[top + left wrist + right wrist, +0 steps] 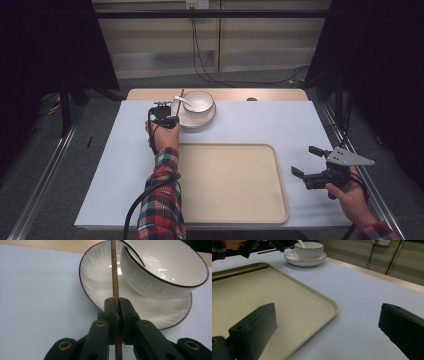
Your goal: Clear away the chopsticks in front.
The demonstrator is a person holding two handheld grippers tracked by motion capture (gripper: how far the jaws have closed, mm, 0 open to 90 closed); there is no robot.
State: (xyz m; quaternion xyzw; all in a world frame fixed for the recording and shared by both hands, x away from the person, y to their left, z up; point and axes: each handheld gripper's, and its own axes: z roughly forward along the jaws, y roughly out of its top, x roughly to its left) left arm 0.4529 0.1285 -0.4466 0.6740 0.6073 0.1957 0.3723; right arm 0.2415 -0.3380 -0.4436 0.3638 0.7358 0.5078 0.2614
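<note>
Your left claw [119,312] pinches the brown stick [115,282] tight by the plate [97,277] near the bench's far edge, ready to lift, while your right claw [312,162] waits wide open.

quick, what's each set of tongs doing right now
Left tongs: closed on a thin brown wooden chopstick.
Right tongs: open, holding nothing.

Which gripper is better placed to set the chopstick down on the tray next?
The left gripper. It is already shut on the brown chopstick beside the plate, just beyond the tray. The right gripper hangs open off the tray's right edge, holding nothing.
</note>
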